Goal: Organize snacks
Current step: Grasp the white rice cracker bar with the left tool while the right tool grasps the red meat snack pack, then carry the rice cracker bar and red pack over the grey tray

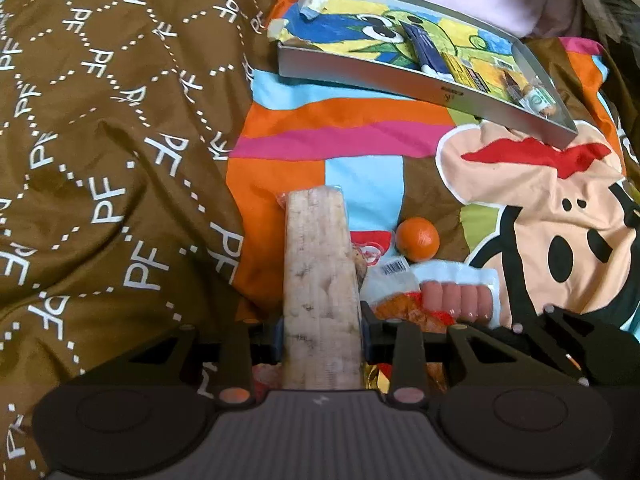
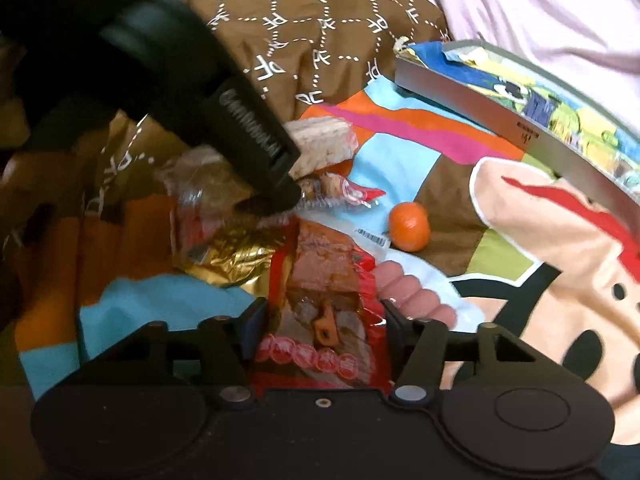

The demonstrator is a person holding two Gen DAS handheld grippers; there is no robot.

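- The left gripper [image 1: 320, 330] clamps a long, pale, bumpy rice-cracker pack [image 1: 318, 280] in clear film, its pads pressed on both sides.
- The right gripper [image 2: 322, 320] is closed on a glossy red crinkly snack packet [image 2: 320, 300].
- A round orange [image 1: 417, 239] lies on the colourful quilt [image 1: 360, 136].
- The shallow grey tray [image 1: 400, 80] sits well beyond the orange.

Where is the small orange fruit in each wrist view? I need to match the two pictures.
Left wrist: the orange fruit lies right of centre on the bedspread, just right of the rice cracker pack held in the jaws.
Right wrist: the orange fruit lies at centre right, beyond the red snack packet.
Shared landmark: the grey tray, at upper right in both.
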